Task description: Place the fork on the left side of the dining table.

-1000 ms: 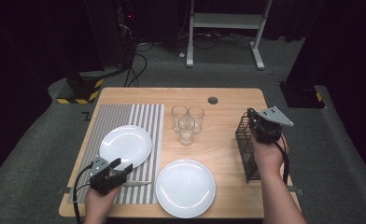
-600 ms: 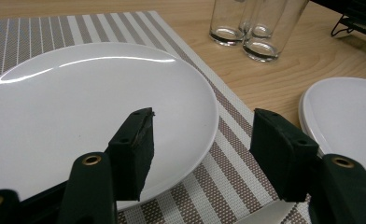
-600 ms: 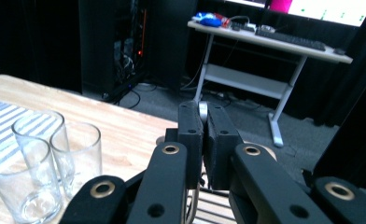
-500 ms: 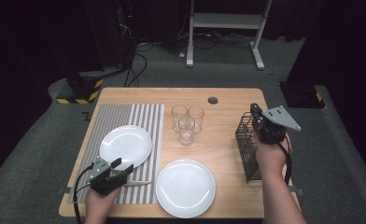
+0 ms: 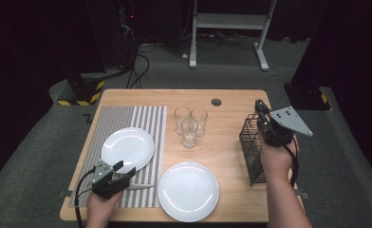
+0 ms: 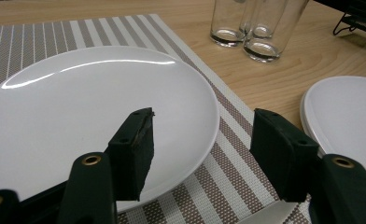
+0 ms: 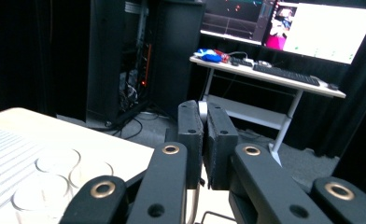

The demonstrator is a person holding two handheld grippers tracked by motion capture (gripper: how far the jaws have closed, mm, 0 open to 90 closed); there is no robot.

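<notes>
High view has one utensil point(image 5: 140, 186) already laid on the striped placemat point(image 5: 146, 123) by the released left gripper point(image 5: 124, 167), while the right gripper point(image 5: 259, 107), clenched on a second utensil point(image 7: 200, 110), hangs over the wire cutlery basket point(image 5: 250, 148), with that piece not yet placed

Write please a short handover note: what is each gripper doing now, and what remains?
Left gripper: jaws open, empty, at the near edge of the placemat plate.
Right gripper: jaws shut on a thin metal utensil, above the wire cutlery basket.
Done: one utensil lies on the striped placemat.
Left, probably: lay the held utensil beside a plate.
</notes>
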